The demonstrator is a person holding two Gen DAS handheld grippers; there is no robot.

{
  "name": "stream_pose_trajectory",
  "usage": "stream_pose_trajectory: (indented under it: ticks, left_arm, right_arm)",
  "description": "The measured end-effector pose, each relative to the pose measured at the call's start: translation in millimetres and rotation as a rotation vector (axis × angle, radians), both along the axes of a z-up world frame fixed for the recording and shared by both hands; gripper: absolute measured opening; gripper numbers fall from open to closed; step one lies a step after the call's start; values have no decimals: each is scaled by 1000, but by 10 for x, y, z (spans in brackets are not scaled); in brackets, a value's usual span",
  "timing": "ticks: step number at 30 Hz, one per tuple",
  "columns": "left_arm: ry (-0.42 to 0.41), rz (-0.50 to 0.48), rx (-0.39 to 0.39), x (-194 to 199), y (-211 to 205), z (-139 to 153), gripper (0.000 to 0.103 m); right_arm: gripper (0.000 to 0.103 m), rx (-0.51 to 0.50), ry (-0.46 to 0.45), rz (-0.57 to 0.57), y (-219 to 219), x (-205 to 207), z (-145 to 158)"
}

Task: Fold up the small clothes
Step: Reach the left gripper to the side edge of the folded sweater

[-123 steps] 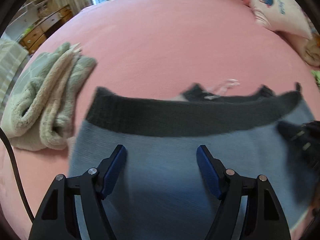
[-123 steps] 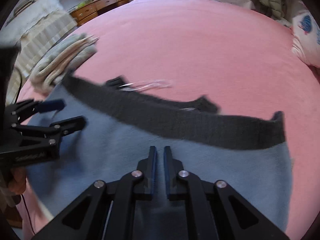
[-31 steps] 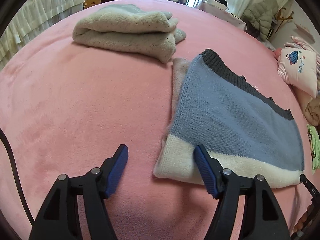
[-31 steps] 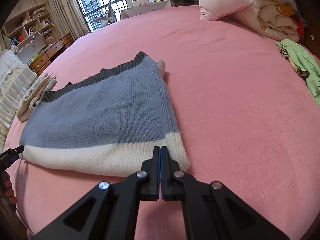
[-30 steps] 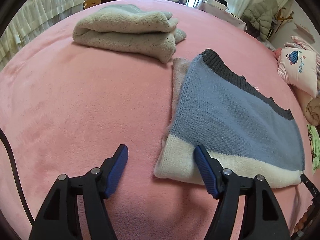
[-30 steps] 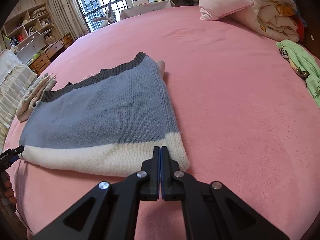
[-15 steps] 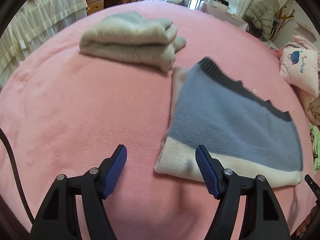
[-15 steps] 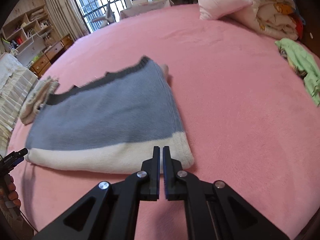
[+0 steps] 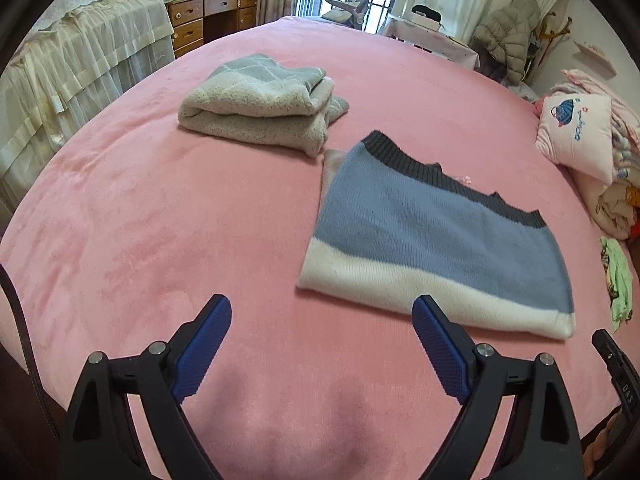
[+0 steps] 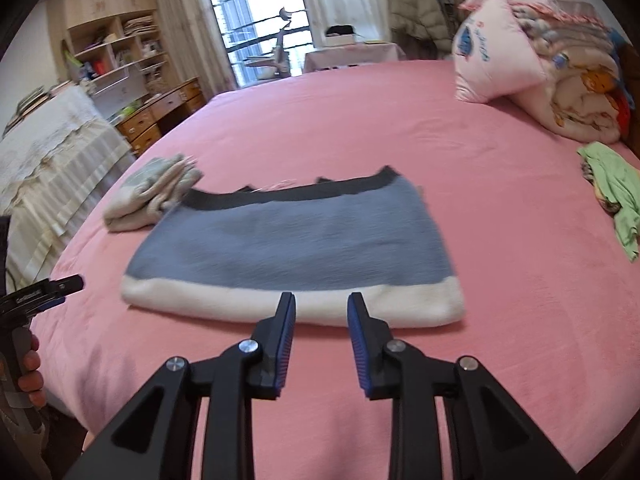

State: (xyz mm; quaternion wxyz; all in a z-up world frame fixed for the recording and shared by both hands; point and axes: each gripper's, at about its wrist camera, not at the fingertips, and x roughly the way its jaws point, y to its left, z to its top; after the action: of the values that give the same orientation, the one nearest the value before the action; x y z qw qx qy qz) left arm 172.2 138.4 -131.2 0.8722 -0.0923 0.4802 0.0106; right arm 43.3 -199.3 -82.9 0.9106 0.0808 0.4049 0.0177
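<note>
Sweater (image 10: 296,248) folded flat — right tool (image 10: 321,312) now parted (earlier pressed together), left tool (image 9: 322,338) spread.

Pink bed (image 9: 168,216) carries folded sweater (image 9: 432,240) just ahead of right fingers, grey-green folded towel (image 9: 260,100) beyond left fingers, pillow (image 10: 492,60), rolled quilt (image 10: 576,92), green cloth (image 10: 616,188) far right.

A pink bed (image 9: 200,208) fills the room. A pink pillow (image 9: 576,136) leans on rolled quilts (image 10: 580,100) at its far right, with a crumpled green cloth (image 10: 612,192) nearby (partly patterned). A wooden dresser (image 9: 212,16) stands beside the window (image 10: 256,20).
</note>
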Motion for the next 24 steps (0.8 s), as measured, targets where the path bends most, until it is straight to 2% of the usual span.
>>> stream_pose_trajectory:
  ticks: [9, 17, 20, 24]
  left_arm:
    - [70, -21, -123, 80, -106, -369, 91]
    - [105, -7, -211, 239, -83, -639, 91]
    - [110, -4, -285, 300, -56, -728, 91]
    - [119, -1, -428, 386, -11, -873, 91]
  right_arm:
    - [27, -119, -10, 143, 692, 86, -150]
    - [27, -108, 4, 169, 835, 318, -268]
    - [27, -101, 11, 160, 826, 405, -322]
    - [27, -90, 17, 142, 766, 515, -370]
